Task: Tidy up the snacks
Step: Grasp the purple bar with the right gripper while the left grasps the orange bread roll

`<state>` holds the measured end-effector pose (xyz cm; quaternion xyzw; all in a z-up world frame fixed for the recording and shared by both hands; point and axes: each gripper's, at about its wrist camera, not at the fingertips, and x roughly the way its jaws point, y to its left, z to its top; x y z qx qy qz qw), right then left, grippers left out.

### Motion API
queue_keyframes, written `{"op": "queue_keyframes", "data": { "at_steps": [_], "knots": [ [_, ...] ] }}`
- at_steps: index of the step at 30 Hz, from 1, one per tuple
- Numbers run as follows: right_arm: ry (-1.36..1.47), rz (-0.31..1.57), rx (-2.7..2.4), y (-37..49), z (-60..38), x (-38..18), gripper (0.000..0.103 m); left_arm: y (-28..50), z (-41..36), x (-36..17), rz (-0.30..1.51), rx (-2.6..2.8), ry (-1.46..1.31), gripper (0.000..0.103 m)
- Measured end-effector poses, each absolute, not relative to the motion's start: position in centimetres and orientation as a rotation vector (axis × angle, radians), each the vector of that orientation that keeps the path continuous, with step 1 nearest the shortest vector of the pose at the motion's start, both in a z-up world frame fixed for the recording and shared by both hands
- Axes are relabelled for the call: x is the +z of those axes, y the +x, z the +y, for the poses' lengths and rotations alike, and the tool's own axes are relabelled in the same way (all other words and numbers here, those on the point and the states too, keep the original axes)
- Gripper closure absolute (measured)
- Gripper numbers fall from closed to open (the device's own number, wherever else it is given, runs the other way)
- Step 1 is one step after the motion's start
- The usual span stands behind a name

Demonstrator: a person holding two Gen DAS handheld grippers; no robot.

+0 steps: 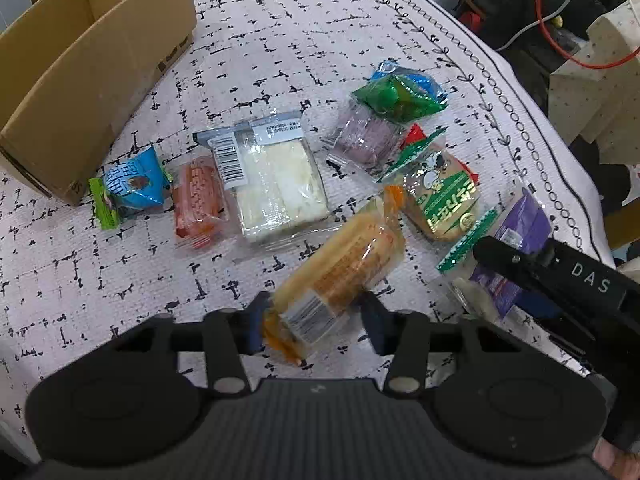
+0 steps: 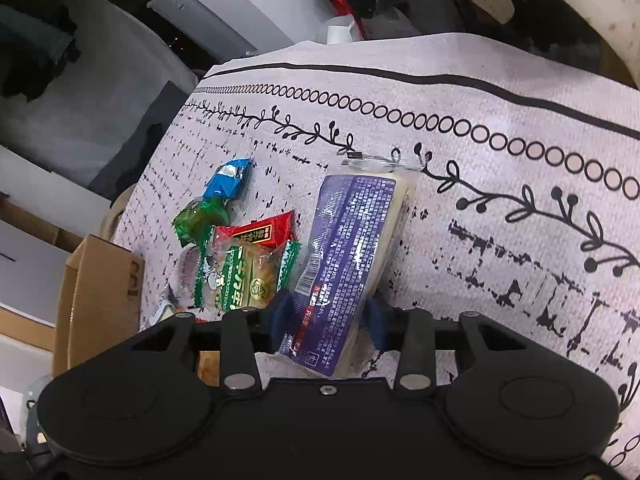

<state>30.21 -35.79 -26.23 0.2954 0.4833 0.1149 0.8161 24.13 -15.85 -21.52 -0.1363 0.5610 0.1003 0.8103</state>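
My left gripper (image 1: 316, 320) is shut on an orange-wrapped snack roll (image 1: 344, 260), gripping its near end just above the cloth. My right gripper (image 2: 330, 312) is shut on a purple snack pack (image 2: 348, 248); that pack also shows in the left wrist view (image 1: 520, 232) under the right gripper's black body (image 1: 560, 276). On the tablecloth lie a white cake pack (image 1: 276, 180), a red-orange snack (image 1: 198, 200), a blue snack (image 1: 134, 184), a purple-grey cake (image 1: 364, 136), a green packet (image 1: 400, 94) and a green-and-gold packet (image 1: 440, 192). An open cardboard box (image 1: 80, 72) stands at the far left.
The table's right edge (image 1: 560, 160) drops off to a chair (image 1: 600, 88), cables and clutter. In the right wrist view the green-and-gold packet (image 2: 240, 276), a red packet (image 2: 260, 232) and a blue packet (image 2: 228, 180) lie left of my fingers, with the box (image 2: 100, 288) beyond.
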Motion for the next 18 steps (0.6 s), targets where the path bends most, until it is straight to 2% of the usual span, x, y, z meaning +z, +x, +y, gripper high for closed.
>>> {"op": "queue_keyframes", "data": {
  "at_steps": [4,18],
  "knots": [
    [0.638,1.035,0.262,29.4,-35.9,-25.7,0.069,23.7,-15.6,-20.8,1.178,0.198,-0.322,0.062],
    [0.593,0.955,0.281,25.8,-34.3,-19.2,0.07,21.6,-13.6,-16.0,1.049,0.138,-0.422,0.064]
  ]
}}
